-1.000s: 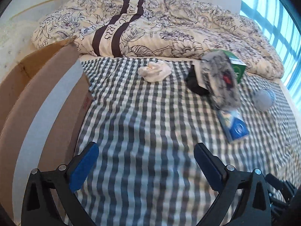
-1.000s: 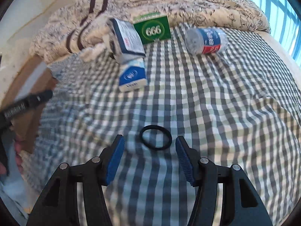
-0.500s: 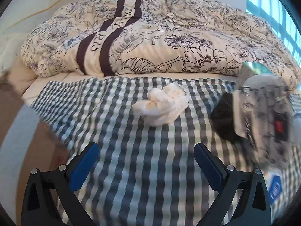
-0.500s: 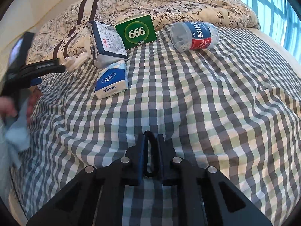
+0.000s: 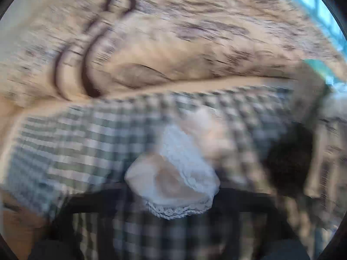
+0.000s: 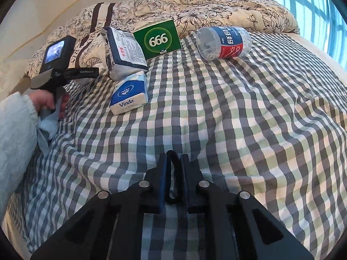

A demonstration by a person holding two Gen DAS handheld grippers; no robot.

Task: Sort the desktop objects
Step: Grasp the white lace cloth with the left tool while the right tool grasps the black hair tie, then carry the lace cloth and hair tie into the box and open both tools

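Now your right gripper has its blue pads pinched on the thin black elastic hair band, squashing the loop flat where it lies on the grey-and-green checked bedsheet. Lift straight up and gently, so the pads do not drag a fold of sheet along with it.

Your left gripper has just been closing on the crumpled white lace-edged cloth. That view is too smeared to show the pads, though the cloth sits right at the fingertips, so I judge it gripped. Let the hand settle before raising it.

Only the right view shows the other items clearly: the blue-and-white Vinda tissue pack, the green 666 carton, the white-and-navy packet and the clear plastic tub with a red-and-blue label. Only the left view shows the cloth.
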